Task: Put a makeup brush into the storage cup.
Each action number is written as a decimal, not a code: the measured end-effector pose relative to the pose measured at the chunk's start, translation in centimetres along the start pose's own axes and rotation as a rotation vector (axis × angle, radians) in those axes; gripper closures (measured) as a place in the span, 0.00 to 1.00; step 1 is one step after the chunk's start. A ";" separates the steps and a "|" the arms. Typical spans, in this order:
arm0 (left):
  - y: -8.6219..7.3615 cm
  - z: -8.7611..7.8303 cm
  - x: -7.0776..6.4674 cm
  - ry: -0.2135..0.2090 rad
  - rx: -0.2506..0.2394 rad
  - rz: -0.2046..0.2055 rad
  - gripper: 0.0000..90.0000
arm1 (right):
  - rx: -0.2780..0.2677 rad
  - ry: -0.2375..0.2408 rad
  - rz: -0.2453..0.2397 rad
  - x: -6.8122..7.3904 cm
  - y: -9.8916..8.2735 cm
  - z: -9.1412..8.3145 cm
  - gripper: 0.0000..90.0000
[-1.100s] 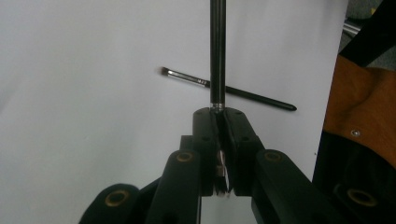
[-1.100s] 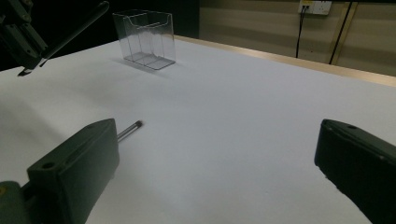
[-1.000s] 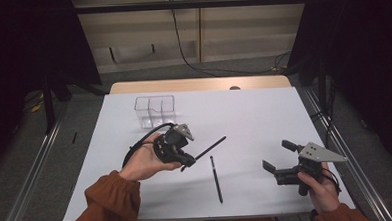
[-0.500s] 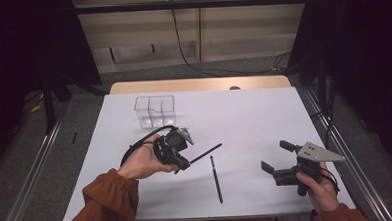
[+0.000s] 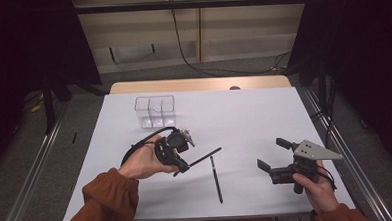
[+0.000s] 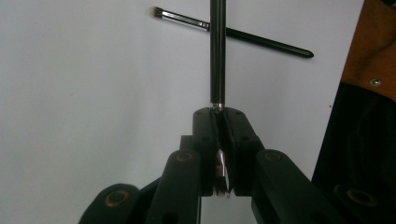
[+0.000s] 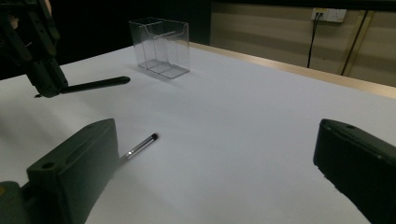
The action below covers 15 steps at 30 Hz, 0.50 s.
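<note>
While the left tool (image 5: 182, 166) clamps a black brush (image 5: 205, 156) by its head, handle angled off the table (image 5: 244, 113), the left hand (image 5: 143, 162) is level. Right tool (image 5: 273, 158): jaws wide, empty, near a second brush (image 5: 216, 178).

The right gripper (image 5: 272, 155) has edged slightly toward the table's near edge.

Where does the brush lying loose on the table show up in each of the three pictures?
High view: the loose brush lies low and centre on the white table, handle toward the held brush.
Left gripper view: it lies near the top, crossed by the held brush.
Right gripper view: its end pokes out beside the near jaw.
Shared landmark: the held brush in the left gripper.
</note>
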<state>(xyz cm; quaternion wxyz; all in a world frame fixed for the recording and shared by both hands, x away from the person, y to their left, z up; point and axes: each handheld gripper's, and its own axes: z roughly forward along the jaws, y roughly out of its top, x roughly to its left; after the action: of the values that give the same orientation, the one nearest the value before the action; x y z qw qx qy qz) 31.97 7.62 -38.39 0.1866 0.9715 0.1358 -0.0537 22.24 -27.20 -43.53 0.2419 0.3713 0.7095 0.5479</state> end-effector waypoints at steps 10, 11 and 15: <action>-0.1 0.1 -0.2 -0.011 0.001 0.016 0.93 | 0.022 0.065 -0.017 0.2 1.5 1.0 0.00; 0.0 0.0 -0.2 -0.015 0.009 0.028 0.93 | 0.025 0.074 -0.020 0.2 1.7 1.1 0.00; 0.0 0.1 -0.2 -0.015 0.009 0.022 0.93 | 0.056 0.124 -0.059 0.9 2.1 2.2 0.00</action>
<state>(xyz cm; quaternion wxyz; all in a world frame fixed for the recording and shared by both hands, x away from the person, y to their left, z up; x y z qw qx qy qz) 31.78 7.51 -38.44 0.1837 0.9734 0.1237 -0.0595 23.88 -24.96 -42.11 0.2030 0.3220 0.7490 0.5424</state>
